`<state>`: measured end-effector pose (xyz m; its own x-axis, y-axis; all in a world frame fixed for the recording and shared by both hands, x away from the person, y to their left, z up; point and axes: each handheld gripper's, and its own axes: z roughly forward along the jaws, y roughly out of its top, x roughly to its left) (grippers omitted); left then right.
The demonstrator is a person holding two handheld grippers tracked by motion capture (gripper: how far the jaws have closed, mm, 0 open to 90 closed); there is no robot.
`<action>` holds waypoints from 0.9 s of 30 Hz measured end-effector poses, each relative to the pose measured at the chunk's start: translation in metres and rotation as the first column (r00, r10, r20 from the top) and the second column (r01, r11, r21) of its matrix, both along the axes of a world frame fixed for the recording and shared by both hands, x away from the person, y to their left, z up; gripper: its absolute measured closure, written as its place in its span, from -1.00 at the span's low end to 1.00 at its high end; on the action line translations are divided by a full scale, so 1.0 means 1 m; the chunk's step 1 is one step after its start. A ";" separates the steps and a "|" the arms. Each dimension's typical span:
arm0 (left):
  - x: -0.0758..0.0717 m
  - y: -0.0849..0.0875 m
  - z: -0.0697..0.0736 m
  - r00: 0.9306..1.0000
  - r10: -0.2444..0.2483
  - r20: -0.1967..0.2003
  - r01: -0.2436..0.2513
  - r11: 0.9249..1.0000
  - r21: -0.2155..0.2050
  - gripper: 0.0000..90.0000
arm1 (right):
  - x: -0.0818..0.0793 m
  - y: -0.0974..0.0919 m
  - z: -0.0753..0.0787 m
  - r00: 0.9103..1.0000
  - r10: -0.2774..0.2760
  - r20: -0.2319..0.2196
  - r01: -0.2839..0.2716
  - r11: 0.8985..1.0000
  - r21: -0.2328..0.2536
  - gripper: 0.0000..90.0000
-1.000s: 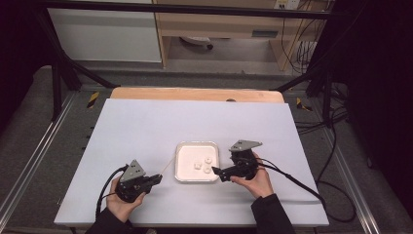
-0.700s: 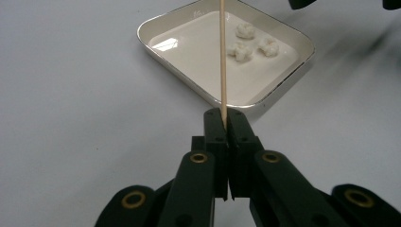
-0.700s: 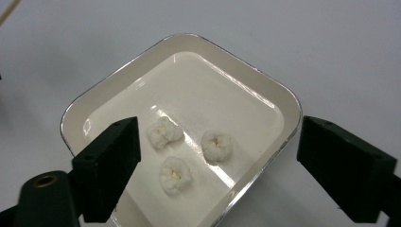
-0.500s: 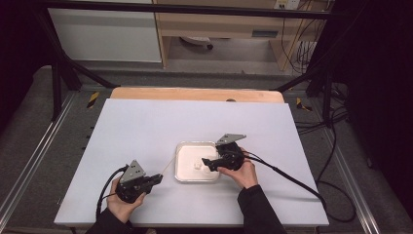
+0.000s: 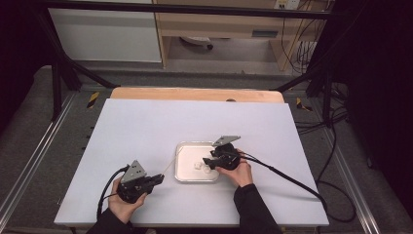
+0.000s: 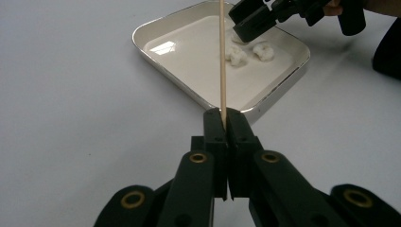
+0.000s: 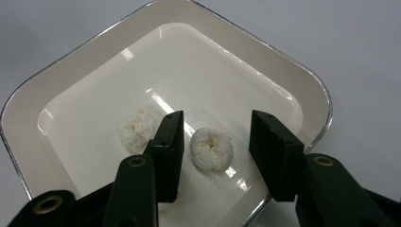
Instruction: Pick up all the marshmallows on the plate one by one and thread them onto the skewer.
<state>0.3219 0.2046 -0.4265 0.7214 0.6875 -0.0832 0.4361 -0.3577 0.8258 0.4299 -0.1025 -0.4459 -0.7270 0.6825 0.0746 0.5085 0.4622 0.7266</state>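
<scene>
**Two Grippers, One Skewer and a Dish of White Puffs**

Two hand-held grippers worked at a white table. The left gripper was clamped tight on a thin wooden skewer, its black jaws pressed together with the stick pinched between the tips. The skewer was pale, smooth, straight and slender; its long axis ran on from the jaws, away from the hand and over the near rim of the tray. In the high view the left gripper sat near the table's front edge, and the skewer showed as a fine line slanting up toward the tray's left side.

The tray was a shallow, squarish dish with rounded corners, a glossy cream-white floor that caught the light, and a bright metallic rim. Inside lay small white puffs with a lumpy, popcorn-like surface. One puff sat between the right gripper's jaws, which had just been closing around it; a gap remained on each side, so the pads were not yet pressing on it. A second puff lay just beside the left jaw's outer face. In the high view the right gripper reached into the tray's right half.
</scene>
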 end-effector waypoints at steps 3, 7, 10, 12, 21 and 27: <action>0.000 0.000 0.000 1.000 -0.001 0.003 0.001 1.000 -0.001 0.96 | 0.000 0.001 -0.002 1.000 0.002 -0.005 -0.002 1.000 -0.001 0.30; 0.000 -0.001 0.000 1.000 -0.001 0.002 0.001 1.000 -0.005 0.97 | 0.000 0.001 -0.003 1.000 0.005 0.001 -0.005 1.000 -0.007 0.38; 0.000 -0.001 0.000 1.000 0.006 0.005 -0.006 1.000 -0.011 0.96 | -0.001 0.001 -0.004 1.000 0.007 -0.003 -0.007 1.000 -0.001 0.47; 0.000 -0.001 0.000 1.000 0.010 0.007 -0.010 1.000 -0.013 0.97 | -0.002 0.002 -0.004 1.000 0.006 -0.002 -0.006 1.000 0.004 0.52; -0.001 -0.003 -0.001 1.000 0.012 0.020 -0.011 1.000 -0.025 0.97 | -0.004 -0.002 0.006 1.000 0.010 -0.014 -0.009 0.998 0.056 0.58; -0.002 -0.004 -0.001 1.000 0.009 0.027 -0.008 0.999 -0.035 0.96 | -0.013 -0.010 0.028 1.000 0.028 -0.005 -0.027 0.992 0.126 0.58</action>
